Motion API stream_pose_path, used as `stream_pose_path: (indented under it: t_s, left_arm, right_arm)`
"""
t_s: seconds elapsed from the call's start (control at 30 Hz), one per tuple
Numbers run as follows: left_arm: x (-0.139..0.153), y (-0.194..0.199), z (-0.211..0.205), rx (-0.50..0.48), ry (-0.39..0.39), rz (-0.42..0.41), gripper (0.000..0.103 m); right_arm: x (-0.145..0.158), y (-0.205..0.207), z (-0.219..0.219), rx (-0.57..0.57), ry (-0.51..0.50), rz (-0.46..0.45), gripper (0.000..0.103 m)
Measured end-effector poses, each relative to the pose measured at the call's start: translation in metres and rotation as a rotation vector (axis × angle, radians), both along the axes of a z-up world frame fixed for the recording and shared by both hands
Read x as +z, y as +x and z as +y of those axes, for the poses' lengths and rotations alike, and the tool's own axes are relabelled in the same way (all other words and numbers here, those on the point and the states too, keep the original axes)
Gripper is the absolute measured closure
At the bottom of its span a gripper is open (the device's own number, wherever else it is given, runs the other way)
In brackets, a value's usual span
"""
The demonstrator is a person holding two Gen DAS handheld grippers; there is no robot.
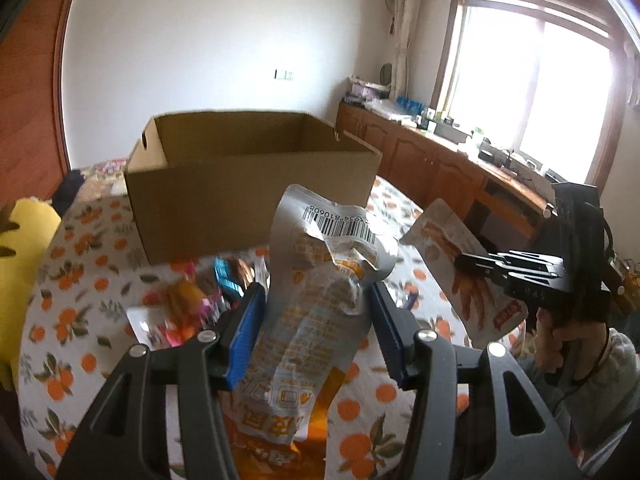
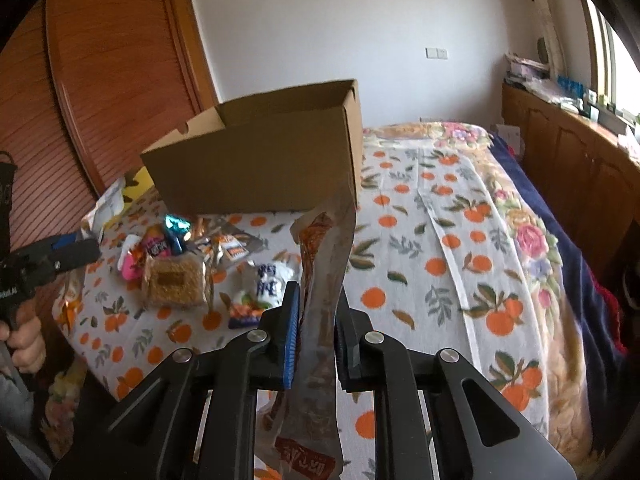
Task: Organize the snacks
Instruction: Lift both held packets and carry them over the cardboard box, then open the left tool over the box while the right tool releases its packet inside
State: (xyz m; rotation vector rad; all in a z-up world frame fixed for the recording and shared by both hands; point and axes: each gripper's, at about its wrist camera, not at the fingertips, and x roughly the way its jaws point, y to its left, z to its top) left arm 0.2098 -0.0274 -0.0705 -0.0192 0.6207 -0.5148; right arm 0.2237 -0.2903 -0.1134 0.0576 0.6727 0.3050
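The left tongs (image 1: pixel 316 320) gripped a crumpled pouch (image 1: pixel 320 280), the box (image 1: pixel 248 184) at 12 o'clock beyond. The right tongs (image 2: pixel 318 320) pinched a flat packet (image 2: pixel 324 280); loose snacks (image 2: pixel 176 272) lay at 10 o'clock.

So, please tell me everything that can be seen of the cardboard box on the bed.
The cardboard box is plain brown corrugated card, rectangular and open at the top, with no lid in view. One short side has a cut-out notch in its rim, like a handle. It stands upright on the orange-print cloth, behind the pile of loose snacks. What shows of its inside looks bare; the bottom is hidden. No gripper touches it.
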Motion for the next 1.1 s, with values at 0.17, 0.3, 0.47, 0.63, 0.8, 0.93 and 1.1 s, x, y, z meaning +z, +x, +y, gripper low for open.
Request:
stream_pose_path:
  t_s: [0.17, 0.3, 0.47, 0.63, 0.8, 0.93, 1.1]
  left_arm:
    - [0.016, 0.018, 0.003, 0.011, -0.006, -0.044, 0.05]
    - [0.025, 0.036, 0.006, 0.019, -0.013, -0.067, 0.05]
    - [0.039, 0.063, 0.006, 0.019, -0.021, -0.102, 0.05]
    - [0.055, 0.097, 0.006, 0.015, -0.039, -0.133, 0.05]
    - [0.068, 0.137, 0.008, 0.031, -0.042, -0.156, 0.049]
    - [0.074, 0.164, 0.011, 0.051, -0.035, -0.179, 0.049]
    - [0.074, 0.198, 0.02, 0.08, -0.04, -0.189, 0.049]
  right_arm:
    - [0.02, 0.009, 0.006, 0.02, -0.024, -0.037, 0.09]
    - [0.036, 0.019, 0.011, 0.034, -0.041, -0.069, 0.09]
    - [0.058, 0.038, 0.018, 0.06, -0.062, -0.118, 0.091]
    - [0.085, 0.063, 0.023, 0.096, -0.056, -0.177, 0.091]
    - [0.111, 0.098, 0.032, 0.143, -0.047, -0.235, 0.09]
    - [0.118, 0.134, 0.043, 0.167, -0.04, -0.263, 0.091]
    - [0.117, 0.177, 0.06, 0.191, -0.038, -0.272, 0.091]
